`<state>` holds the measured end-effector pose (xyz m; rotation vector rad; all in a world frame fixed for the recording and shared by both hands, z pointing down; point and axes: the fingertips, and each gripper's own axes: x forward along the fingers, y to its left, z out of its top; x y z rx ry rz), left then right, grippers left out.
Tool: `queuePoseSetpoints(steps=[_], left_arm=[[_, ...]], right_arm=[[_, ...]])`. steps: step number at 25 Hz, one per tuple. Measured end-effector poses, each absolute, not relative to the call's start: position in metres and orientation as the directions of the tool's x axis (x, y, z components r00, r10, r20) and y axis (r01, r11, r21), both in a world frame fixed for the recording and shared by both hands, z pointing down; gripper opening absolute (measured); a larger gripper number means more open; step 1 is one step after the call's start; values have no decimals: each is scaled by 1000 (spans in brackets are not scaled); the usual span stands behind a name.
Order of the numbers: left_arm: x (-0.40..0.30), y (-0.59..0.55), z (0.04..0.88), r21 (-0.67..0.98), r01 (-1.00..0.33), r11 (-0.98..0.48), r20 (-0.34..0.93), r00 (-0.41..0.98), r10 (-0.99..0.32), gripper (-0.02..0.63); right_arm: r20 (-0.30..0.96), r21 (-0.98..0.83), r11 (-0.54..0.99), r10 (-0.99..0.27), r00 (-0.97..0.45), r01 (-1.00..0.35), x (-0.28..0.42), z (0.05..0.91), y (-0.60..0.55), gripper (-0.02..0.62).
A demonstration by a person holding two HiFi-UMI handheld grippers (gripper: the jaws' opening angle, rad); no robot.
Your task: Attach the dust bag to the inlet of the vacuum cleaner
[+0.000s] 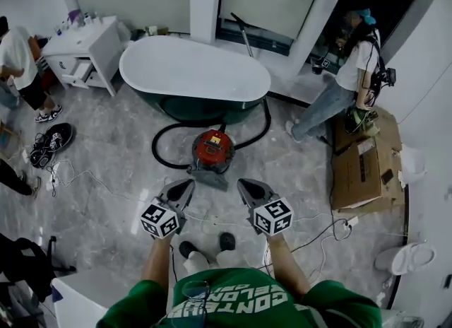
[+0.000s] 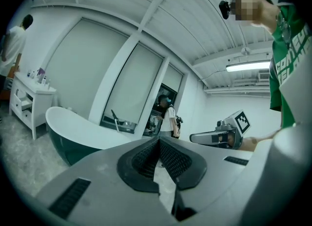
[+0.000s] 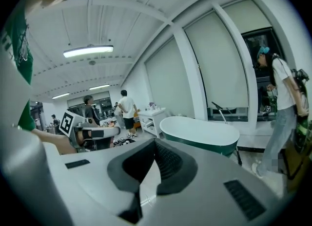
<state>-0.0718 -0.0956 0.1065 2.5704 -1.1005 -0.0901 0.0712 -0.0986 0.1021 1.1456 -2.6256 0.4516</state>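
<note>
I hold my left gripper [image 1: 188,185] above the grey floor [image 1: 106,178], its jaws pressed together, nothing between them. Just ahead, between the two grippers, the red vacuum [image 1: 213,148] stands on the floor close before the tub [image 1: 194,68], its black hose [image 1: 159,143] curling round behind it. My right gripper [image 1: 244,184] hangs level with the left, jaws likewise closed and empty. A cardboard box [image 1: 361,171] lies far right.
</note>
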Motion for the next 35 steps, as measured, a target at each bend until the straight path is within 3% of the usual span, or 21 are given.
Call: queuePoseSetpoints(steps=[10,17,35], left_arm=[[-64,-102,50,282,-698,-658,29,692,-721,3],[-89,-110,26,263,-727,-635,9,660,-751,3],[-103,-121,17,267,-721,-640,-10,662,-750,3]], right_arm=[[258,-128,631,-724,-640,-765,90,47,-98,8],[151,-233,609,-747,-647,-758,90,16,-108,8],[169,-191,623,-741,-650,-759,70,14,-122,8]])
